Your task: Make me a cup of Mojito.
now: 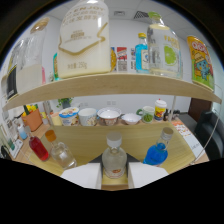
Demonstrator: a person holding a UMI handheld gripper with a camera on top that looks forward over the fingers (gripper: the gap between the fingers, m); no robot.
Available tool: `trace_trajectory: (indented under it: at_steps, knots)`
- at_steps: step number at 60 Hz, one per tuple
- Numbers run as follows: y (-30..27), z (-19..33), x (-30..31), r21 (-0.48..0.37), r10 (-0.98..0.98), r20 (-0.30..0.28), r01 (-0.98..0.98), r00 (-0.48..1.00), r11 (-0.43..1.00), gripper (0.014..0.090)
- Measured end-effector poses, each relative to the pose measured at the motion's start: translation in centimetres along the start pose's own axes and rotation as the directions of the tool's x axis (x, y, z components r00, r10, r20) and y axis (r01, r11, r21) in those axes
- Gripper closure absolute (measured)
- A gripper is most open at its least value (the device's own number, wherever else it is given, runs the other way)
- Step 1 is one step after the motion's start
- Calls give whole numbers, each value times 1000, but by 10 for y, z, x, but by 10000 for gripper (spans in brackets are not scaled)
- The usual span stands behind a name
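Observation:
A clear bottle (114,159) with a white cap and an orange label stands upright between my fingers. My gripper (114,176) is shut on its lower body, and both white fingertips (84,176) touch its sides. It is at the near part of the wooden counter (95,137). Just ahead to the right leans a bottle of blue liquid (157,151) with a clear neck. To the left are a clear bottle with an amber top (61,152) and a red bottle (38,148).
A row of paper cups and bowls (98,116) lines the back of the counter, with an orange cup (32,120) at the left. A wooden shelf (110,83) overhead carries a large white jug (85,40), bottles and a yellow can (201,61).

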Motion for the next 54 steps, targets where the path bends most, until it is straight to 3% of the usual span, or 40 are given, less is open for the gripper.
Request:
trace_trajectory:
  at_steps: [13, 21, 33, 42, 54]
  knots:
    - [-19, -46, 4, 61, -15, 20, 13, 1000, 998, 699]
    - [-13, -79, 28, 75, -2, -14, 3, 1000, 997, 700]
    - [42, -98, 69, 1, 2, -83, -2, 997, 1000, 701]
    - [74, -95, 76, -40, -26, -82, 23, 996, 999, 700]
    - [83, -89, 87, -66, -225, -133, 218, 965, 974, 701]
